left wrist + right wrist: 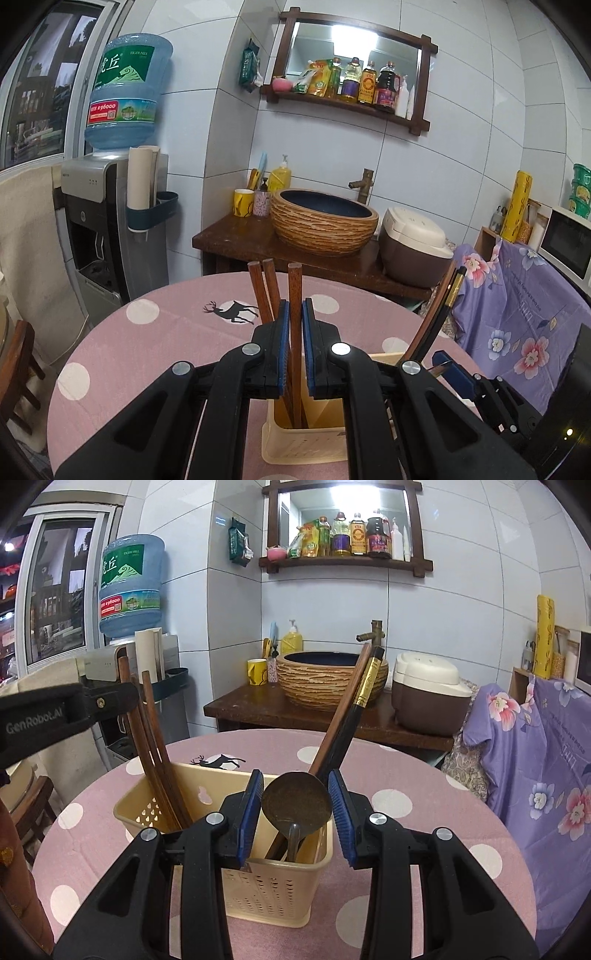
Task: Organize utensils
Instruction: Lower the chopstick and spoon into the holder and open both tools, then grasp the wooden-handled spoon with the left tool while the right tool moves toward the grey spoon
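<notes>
- Clamping one brown wooden chopstick (pixel 294 295), the left gripper (pixel 294 317) holds it upright in the beige perforated plastic holder (pixel 280 886), left compartment.
- Pinching a dark metal spoon's (pixel 295 805) bowl, the right gripper (pixel 295 801) stands part-open above the holder's right compartment; the pink dotted round tablecloth (pixel 424 849) lies bare around.

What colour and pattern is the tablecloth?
The tablecloth is pink with white dots and a black deer print, clearest in the left wrist view.

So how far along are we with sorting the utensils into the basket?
Nearly done. Brown chopsticks already stand in the beige basket, as do the black chopsticks. In hand: the left gripper is shut on a brown chopstick, and the right gripper holds a spoon. Left: release both. No loose utensils visible on the table.
</notes>
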A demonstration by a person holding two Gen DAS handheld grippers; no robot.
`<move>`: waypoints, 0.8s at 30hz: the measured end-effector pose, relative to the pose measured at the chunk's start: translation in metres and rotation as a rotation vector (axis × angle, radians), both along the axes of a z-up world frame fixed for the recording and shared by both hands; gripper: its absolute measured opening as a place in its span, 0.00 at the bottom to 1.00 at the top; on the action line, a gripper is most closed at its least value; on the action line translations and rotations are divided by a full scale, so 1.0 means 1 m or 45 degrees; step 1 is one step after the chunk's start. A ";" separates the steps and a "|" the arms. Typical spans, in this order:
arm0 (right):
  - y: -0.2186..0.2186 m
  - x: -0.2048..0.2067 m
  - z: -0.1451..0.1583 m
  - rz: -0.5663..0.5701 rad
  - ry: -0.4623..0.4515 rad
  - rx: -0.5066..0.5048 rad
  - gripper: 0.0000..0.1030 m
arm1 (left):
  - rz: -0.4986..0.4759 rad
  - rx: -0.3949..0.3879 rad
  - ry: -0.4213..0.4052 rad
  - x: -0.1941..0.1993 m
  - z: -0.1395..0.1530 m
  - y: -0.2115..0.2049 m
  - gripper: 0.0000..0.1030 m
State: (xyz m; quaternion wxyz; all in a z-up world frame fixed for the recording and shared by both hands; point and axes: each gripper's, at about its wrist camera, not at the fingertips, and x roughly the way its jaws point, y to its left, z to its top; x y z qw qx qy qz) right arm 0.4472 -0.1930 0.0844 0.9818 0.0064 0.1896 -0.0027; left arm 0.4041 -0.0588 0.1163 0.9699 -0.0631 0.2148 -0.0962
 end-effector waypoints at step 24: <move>-0.010 -0.077 0.010 0.094 -0.002 0.036 0.79 | -0.136 0.114 0.102 -0.071 -0.014 0.021 0.84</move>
